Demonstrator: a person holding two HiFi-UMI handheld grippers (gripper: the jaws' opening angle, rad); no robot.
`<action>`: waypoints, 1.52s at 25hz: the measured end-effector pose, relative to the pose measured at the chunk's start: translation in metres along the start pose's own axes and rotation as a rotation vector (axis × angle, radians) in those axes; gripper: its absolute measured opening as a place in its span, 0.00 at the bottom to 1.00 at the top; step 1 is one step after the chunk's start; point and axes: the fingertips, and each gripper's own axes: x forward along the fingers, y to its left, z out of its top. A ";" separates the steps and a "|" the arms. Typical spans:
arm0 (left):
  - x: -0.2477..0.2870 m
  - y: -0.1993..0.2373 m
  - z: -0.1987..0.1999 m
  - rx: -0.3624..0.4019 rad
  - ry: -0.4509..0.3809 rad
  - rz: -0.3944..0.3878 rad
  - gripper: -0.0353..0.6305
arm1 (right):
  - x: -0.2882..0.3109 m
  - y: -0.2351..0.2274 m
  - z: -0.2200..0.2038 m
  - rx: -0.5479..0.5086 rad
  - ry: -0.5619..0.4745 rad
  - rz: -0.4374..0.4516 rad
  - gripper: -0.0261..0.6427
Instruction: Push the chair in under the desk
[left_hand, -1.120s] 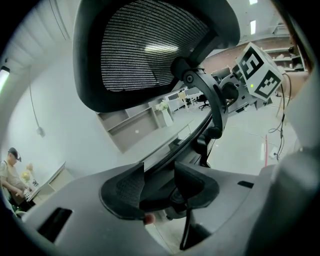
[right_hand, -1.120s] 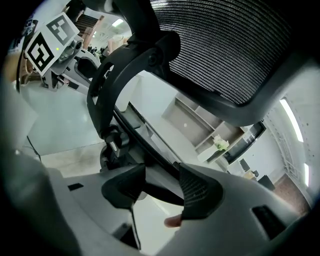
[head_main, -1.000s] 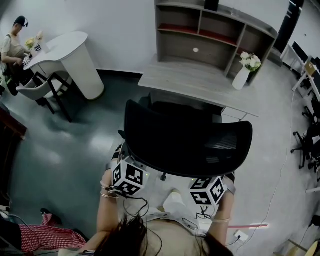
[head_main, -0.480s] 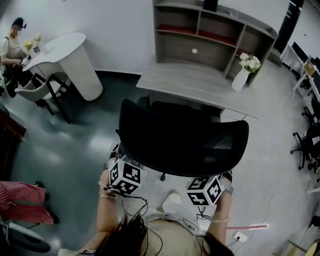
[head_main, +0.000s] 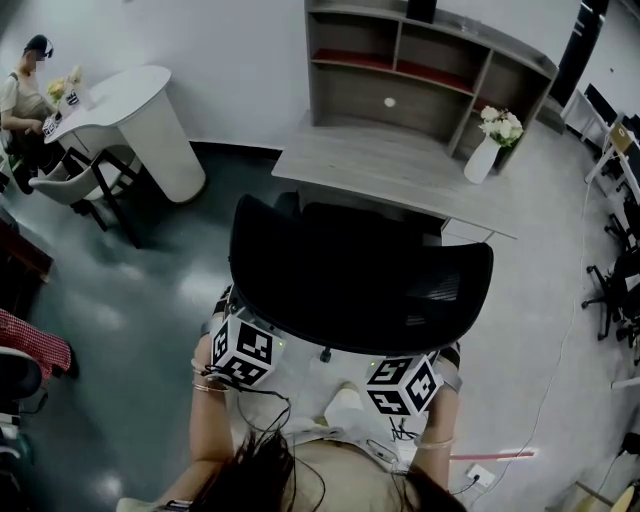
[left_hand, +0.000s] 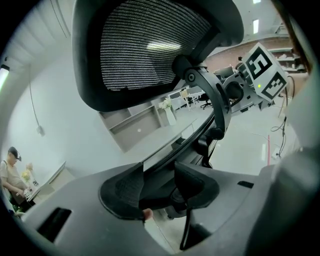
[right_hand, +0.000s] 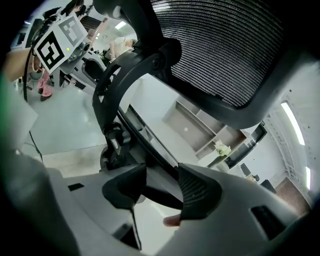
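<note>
Chair (head_main: 360, 275) stands at the desk's (head_main: 385, 165) near edge; left hand-held gripper (left_hand: 159, 182) and right hand-held gripper (right_hand: 162, 186) each clamp its back frame.

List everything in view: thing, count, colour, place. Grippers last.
office chair: one, black mesh back, centre, in front of the desk
desk: one, grey wood, just beyond the chair
shelf unit: one, grey, against the wall behind the desk
vase of flowers: one, white, at the desk's far right corner
round table: one, white, upper left
seated person: one, dark cap, at the round table
side chair: one, grey, beside the round table
strip: one, pink, on the floor, lower right
left gripper: one, grey, jaws on the chair's back frame
right gripper: one, grey, jaws on the chair's back frame
</note>
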 end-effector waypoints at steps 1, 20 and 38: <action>0.001 0.001 0.000 0.001 0.000 -0.002 0.33 | 0.001 0.001 0.001 -0.002 0.000 -0.001 0.35; 0.010 0.023 -0.006 -0.015 -0.001 -0.004 0.33 | 0.005 0.009 0.015 -0.034 -0.030 0.010 0.31; 0.013 0.029 -0.007 -0.014 -0.008 -0.004 0.33 | 0.007 0.012 0.018 -0.088 -0.044 -0.003 0.31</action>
